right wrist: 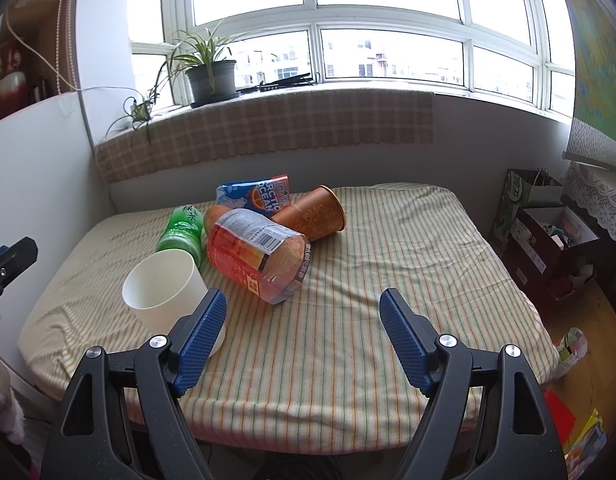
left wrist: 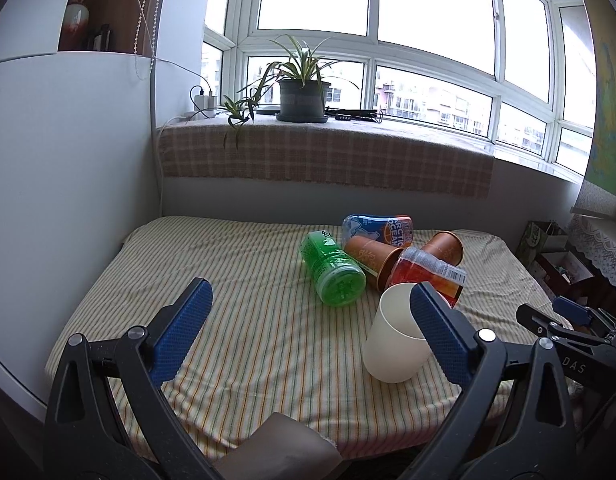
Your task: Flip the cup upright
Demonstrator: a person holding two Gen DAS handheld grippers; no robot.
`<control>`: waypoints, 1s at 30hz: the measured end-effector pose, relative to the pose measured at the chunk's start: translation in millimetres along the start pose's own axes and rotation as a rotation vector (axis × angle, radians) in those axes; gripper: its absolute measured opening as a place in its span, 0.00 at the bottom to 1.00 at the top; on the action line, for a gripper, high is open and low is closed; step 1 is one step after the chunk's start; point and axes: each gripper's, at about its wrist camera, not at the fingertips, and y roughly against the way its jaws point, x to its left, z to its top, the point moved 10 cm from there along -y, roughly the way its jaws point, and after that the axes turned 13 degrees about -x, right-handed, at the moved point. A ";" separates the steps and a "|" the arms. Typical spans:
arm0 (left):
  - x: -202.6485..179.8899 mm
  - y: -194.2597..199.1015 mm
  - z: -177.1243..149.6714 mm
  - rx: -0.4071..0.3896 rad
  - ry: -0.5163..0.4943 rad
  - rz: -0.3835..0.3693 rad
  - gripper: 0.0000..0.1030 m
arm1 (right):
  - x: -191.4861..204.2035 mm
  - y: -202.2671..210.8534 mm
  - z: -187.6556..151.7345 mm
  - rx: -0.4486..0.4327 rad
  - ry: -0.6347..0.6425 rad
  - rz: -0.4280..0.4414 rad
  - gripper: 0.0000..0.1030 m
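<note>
The white cup (left wrist: 394, 344) stands upright on the striped cloth of the bench (left wrist: 247, 320), mouth open to the ceiling, near the front edge and just in front of the pile of containers. Seen from the right wrist, the cup (right wrist: 163, 288) sits just beyond the right gripper's left finger, which overlaps its base. The left gripper (left wrist: 312, 336) is held low and level over the near edge of the bench, its blue-padded fingers (left wrist: 183, 328) spread wide and holding nothing; its right finger crosses in front of the cup's rim, and I cannot tell whether it touches. The right gripper (right wrist: 303, 340) is posed much the same, pointing across the bench toward the window, fingers released and wide apart, with bare cloth between them. Behind the cup lie a green bottle (left wrist: 334, 272) on its side, a red-labelled bottle (right wrist: 255, 256), two orange paper cups (right wrist: 316, 216) tipped over, and a blue carton (right wrist: 255, 196). A potted plant (left wrist: 301, 92) stands on the windowsill.
</note>
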 end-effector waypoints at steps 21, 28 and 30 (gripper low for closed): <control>1.3 -0.4 -1.8 0.003 -0.003 -0.001 0.98 | -1.0 -3.4 -6.1 0.021 -0.010 -0.001 0.77; 1.1 -0.8 -1.4 0.004 -0.002 -0.001 0.98 | -1.4 -4.6 -7.8 0.029 -0.015 0.000 0.77; 1.0 -0.8 -1.6 0.005 -0.003 -0.001 0.98 | -1.4 -4.5 -8.0 0.029 -0.015 0.000 0.77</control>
